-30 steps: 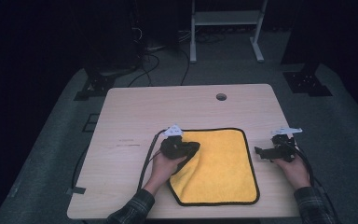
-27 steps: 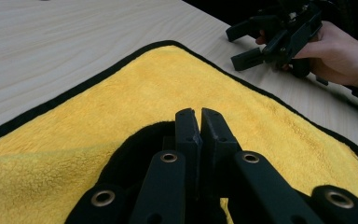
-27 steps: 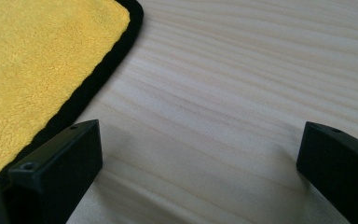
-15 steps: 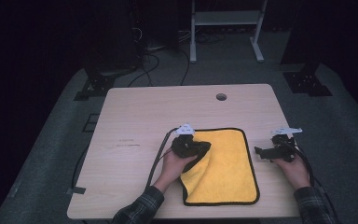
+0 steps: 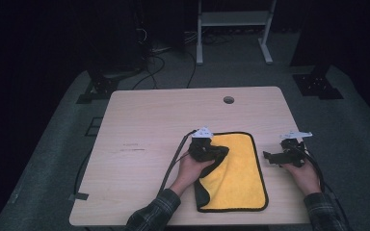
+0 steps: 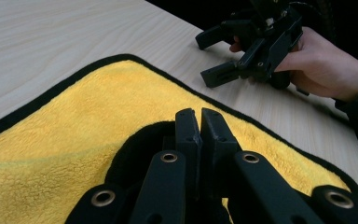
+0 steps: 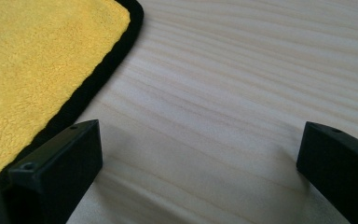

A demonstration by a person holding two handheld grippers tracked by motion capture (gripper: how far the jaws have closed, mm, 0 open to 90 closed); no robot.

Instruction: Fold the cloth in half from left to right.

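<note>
Yellow microfibre cloth (image 5: 236, 178) partly folded: left edge pinched in closed left gripper (image 5: 220, 150), carried over centre-right of frame. Right gripper (image 5: 271, 158) open, idle. Fold unfinished.

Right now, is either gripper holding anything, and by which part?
The left gripper is shut on the yellow cloth, pinching its black-trimmed left edge, folded over. The right gripper holds nothing.

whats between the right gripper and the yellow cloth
Bare table, as the high view shows: the right gripper sits just off the cloth edge, jaws open.
</note>
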